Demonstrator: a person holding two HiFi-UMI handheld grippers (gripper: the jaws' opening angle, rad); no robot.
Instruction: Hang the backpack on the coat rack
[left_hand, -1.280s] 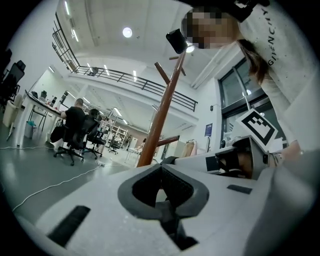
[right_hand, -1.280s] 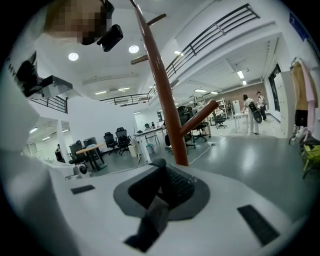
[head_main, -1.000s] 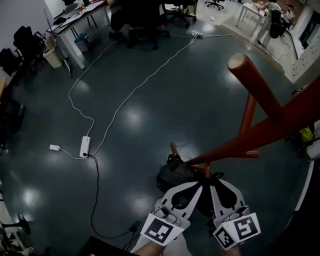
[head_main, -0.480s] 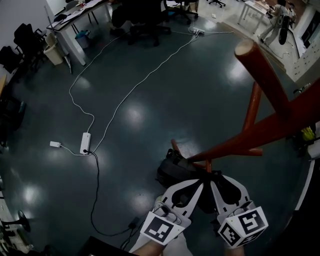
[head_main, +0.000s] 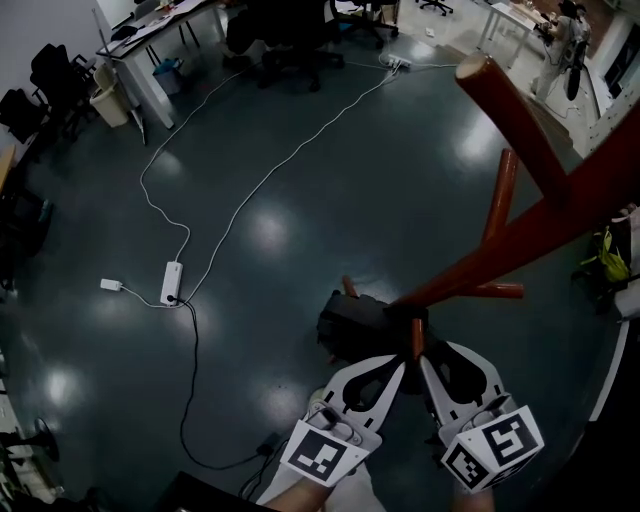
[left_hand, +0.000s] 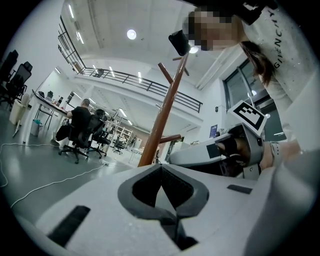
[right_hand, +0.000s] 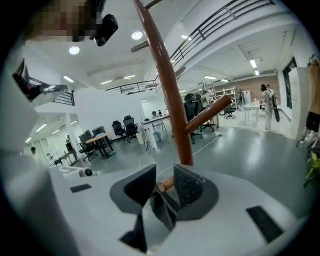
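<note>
The red-brown wooden coat rack (head_main: 530, 230) rises at the right, its pegs slanting up. A black backpack (head_main: 350, 325) sits low beside its pole, just ahead of both grippers. My left gripper (head_main: 398, 362) and right gripper (head_main: 424, 362) point together at a short peg (head_main: 415, 340). In the right gripper view the jaws of the right gripper (right_hand: 165, 187) are shut on a dark backpack strap (right_hand: 160, 207), with a peg end (right_hand: 162, 186) just beyond and the rack's pole (right_hand: 167, 90) above. My left gripper (left_hand: 162, 172) is shut, with dark fabric low between its jaws; the rack (left_hand: 165, 115) stands ahead.
White cables and a power strip (head_main: 171, 283) lie on the dark floor at the left. Desks and office chairs (head_main: 290, 40) stand at the back. A person (head_main: 560, 40) stands far right. A yellow-green item (head_main: 612, 265) lies by the right wall.
Both grippers and the backpack have moved forward and up toward the short peg. The rack's pegs sit slightly differently in the head view.
</note>
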